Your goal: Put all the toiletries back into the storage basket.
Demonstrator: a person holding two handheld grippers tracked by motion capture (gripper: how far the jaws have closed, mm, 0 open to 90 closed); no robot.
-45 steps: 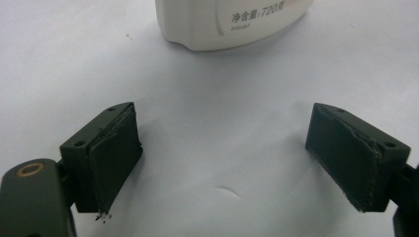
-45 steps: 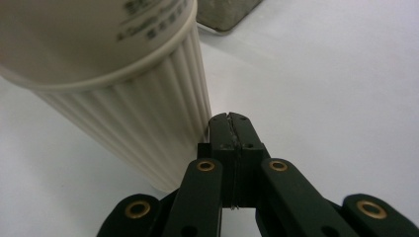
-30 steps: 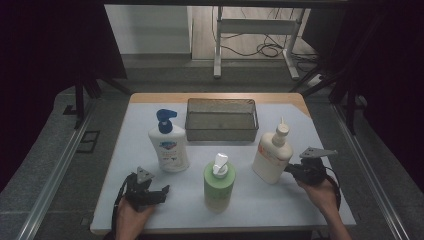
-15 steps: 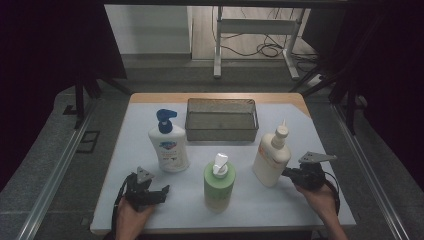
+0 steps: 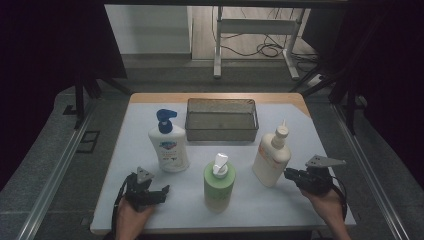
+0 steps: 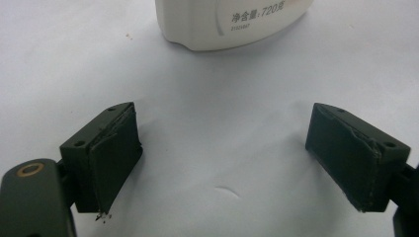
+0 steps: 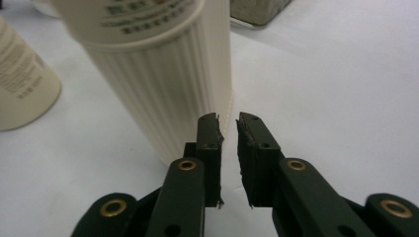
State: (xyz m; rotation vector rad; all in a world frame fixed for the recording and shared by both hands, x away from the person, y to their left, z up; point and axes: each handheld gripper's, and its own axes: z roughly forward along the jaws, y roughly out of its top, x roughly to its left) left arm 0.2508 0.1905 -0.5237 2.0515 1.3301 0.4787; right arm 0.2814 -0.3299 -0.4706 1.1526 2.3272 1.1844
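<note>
The right gripper (image 5: 290,174) is hovering just beside the base of the cream nozzle-cap bottle (image 5: 271,158), which is standing upright on the white table (image 5: 310,135). Its jaws have just been parting slightly, with nothing between them. The bottle probably lies a little off their line. The left gripper (image 5: 159,192) is resting wide apart.

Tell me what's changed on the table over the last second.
The right gripper has just been opening its jaws a crack beside the cream ribbed bottle, with nothing between them. The left gripper stayed open, and the bottles and mesh basket kept their places.
</note>
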